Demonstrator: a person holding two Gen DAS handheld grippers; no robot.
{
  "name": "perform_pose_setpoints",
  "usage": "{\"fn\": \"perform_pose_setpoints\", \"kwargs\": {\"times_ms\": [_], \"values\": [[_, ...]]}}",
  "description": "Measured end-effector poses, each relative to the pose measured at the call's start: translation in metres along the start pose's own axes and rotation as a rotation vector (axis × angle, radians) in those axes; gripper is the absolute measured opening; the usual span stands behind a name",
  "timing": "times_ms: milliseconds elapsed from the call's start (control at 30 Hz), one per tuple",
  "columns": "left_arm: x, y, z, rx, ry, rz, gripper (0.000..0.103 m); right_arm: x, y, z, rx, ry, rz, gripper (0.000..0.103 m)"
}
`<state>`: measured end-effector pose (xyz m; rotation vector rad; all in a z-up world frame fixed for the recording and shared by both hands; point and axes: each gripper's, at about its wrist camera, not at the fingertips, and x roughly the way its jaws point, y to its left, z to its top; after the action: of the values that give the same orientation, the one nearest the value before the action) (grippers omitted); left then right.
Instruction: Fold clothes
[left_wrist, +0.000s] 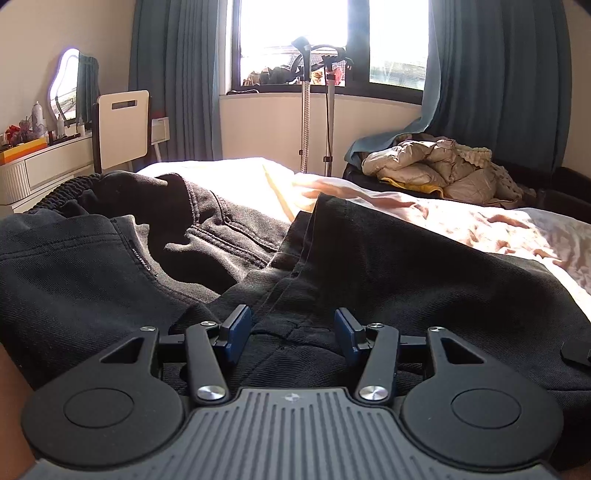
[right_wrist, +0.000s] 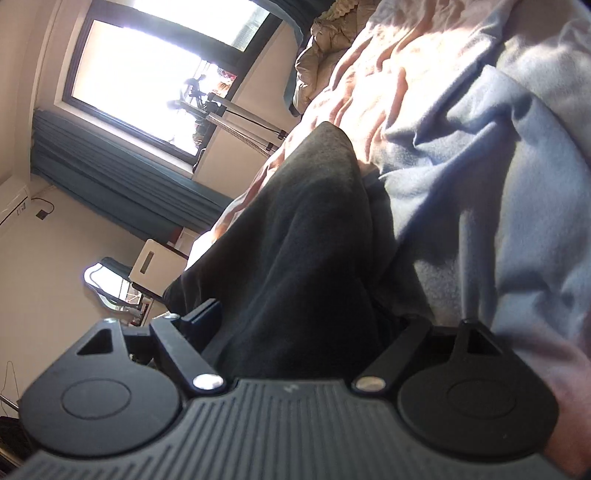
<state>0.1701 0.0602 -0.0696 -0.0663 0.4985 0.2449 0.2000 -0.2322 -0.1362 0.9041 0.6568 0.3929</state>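
Low over black trousers (left_wrist: 332, 266), level.

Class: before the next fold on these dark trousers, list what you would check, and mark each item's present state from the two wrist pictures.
1. Left gripper jaws open, over the black denim trousers: ok.
2. Left jaws gripping cloth: not ok, nothing held.
3. Right gripper has dark trouser fabric between its jaws: ok; whether it is clamped: cannot tell.
4. Trousers lying flat: not ok, bunched near the elastic waistband.
5. Pale pink bedsheet beside the trousers bare for folding: ok.
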Motion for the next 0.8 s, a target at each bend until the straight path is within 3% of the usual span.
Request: {"fn": "perform_pose_setpoints", "kwargs": {"times_ms": [67,100,200,333,400,467,633,700,800], "values": [[-0.001,-0.002,-0.001,0.012,-0.007,0.003,0.055,-0.001,0.008,0.001,-0.016,-0.018,-0.019,0.051],[-0.001,-0.002,-0.001,0.019,-0.010,0.005,0.055,-0.004,0.013,0.003,-0.019,-0.028,-0.027,0.030],[-0.006,-0.007,0.000,0.077,-0.019,0.032,0.055,-0.011,0.030,0.008,-0.051,-0.045,-0.055,0.020],[-0.029,-0.003,0.010,0.079,-0.098,0.024,0.057,-0.035,0.052,0.022,-0.059,-0.101,-0.015,0.016],[-0.036,-0.007,0.023,0.096,-0.142,0.065,0.060,-0.050,0.067,0.027,-0.103,-0.148,-0.007,0.016],[-0.036,-0.016,0.037,0.109,-0.142,0.073,0.062,-0.068,0.078,0.031,-0.133,-0.196,0.004,0.015],[-0.025,-0.074,0.049,0.207,-0.040,-0.082,0.062,-0.116,0.092,0.049,-0.162,-0.315,0.060,0.016],[-0.029,-0.108,0.045,0.245,-0.040,-0.127,0.062,-0.135,0.097,0.055,-0.193,-0.365,0.062,0.015],[-0.036,-0.147,0.036,0.210,-0.008,-0.223,0.062,-0.165,0.097,0.066,-0.193,-0.453,0.059,0.016]]}}
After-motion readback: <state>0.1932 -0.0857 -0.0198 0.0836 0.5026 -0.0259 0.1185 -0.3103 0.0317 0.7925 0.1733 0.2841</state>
